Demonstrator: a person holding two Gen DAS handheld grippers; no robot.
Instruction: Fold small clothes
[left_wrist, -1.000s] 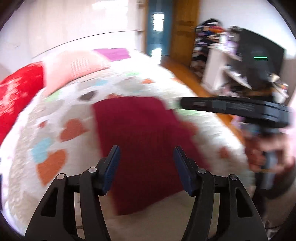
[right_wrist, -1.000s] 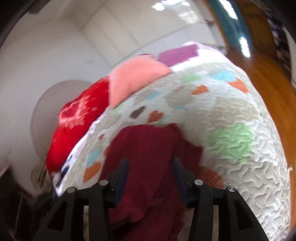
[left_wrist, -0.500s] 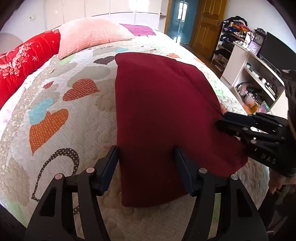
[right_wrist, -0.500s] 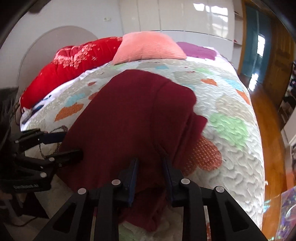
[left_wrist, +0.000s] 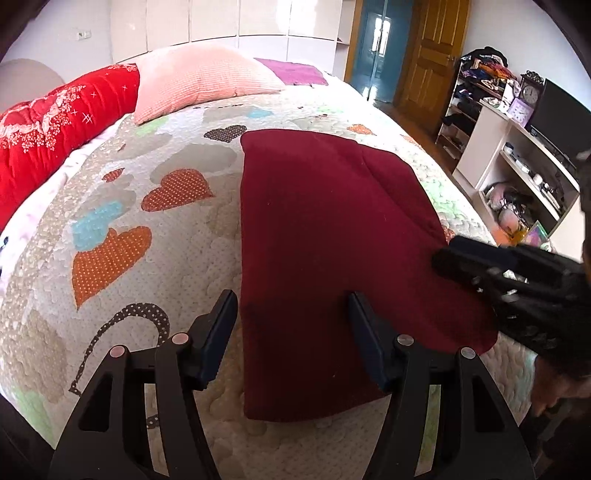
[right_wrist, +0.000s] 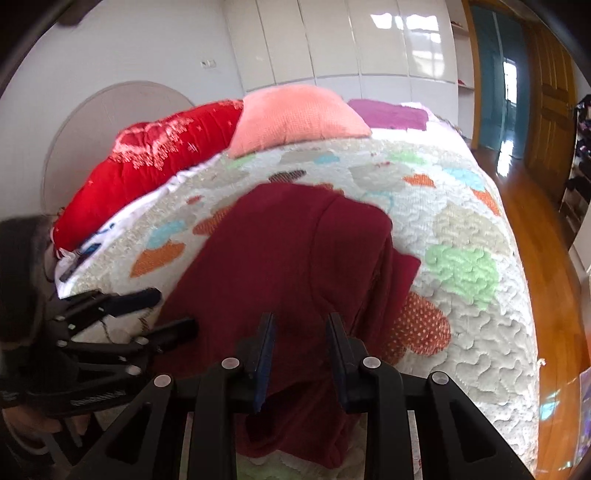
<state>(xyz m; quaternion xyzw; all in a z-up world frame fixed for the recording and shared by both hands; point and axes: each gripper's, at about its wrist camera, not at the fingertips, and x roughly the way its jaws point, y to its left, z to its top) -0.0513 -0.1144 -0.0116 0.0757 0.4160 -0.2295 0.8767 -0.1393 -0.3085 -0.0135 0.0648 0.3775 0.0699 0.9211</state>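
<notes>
**Maroon garment spread on the quilted bed, two tools at its near edge**

Bedroom walls in white, with a row of glossy wardrobe doors, close the far side, and a wooden door stands at the far right beside a blue doorway. Filling most of both views is the bed, covered by a pale quilt printed with coloured hearts. At its far left end lie a red bolster and, just beside it, a pink pillow; a purple cloth lies further right. White shelves with a clock and a dark screen stand well to the right of the bed.

On the quilt lies the maroon garment, flat along its left edge, with a folded layer raised along its right side; its near end reaches the near edge of the bed and, in the right wrist view, hangs bunched there.

At the near left corner of the garment, the left tool has its fingers wide apart, one on the quilt side and one over the fabric, clamping nothing. Near the bunched right corner, the right tool has its fingers parted by a narrower gap, with maroon fabric showing between them but not pinched.
</notes>
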